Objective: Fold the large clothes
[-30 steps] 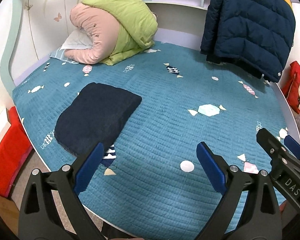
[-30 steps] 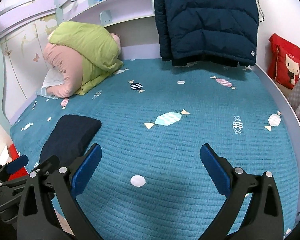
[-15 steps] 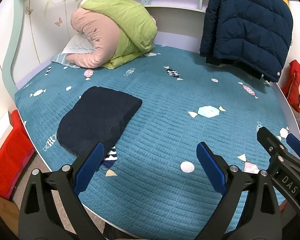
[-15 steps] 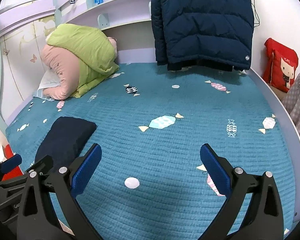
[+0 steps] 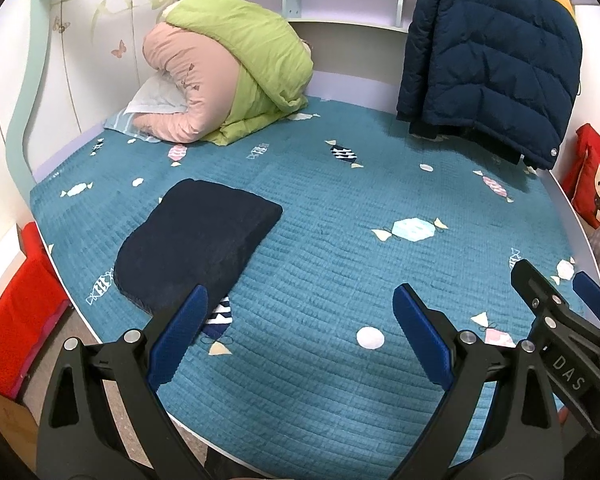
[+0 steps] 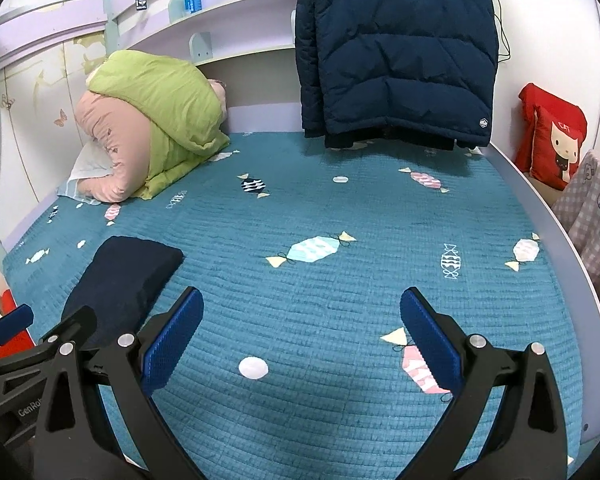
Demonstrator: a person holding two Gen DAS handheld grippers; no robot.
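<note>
**Folded bundle down, jacket waits**

Left wrist view: the left gripper [image 5: 296, 312], jaws apart and empty, hovers near the folded navy garment [image 5: 196, 246] on the bed [image 5: 340, 208]'s left; a careless brush could undo it.

Right wrist view: the right gripper [image 6: 300, 320], also spread empty, faces the hanging puffer jacket [image 6: 396, 52], whose slippery bulk may slide off.

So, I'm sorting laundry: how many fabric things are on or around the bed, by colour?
Navy: 2, folded garment, hanging jacket
Green-and-pink: 1, quilt
Red: 1, cushion
Total: 4
</note>
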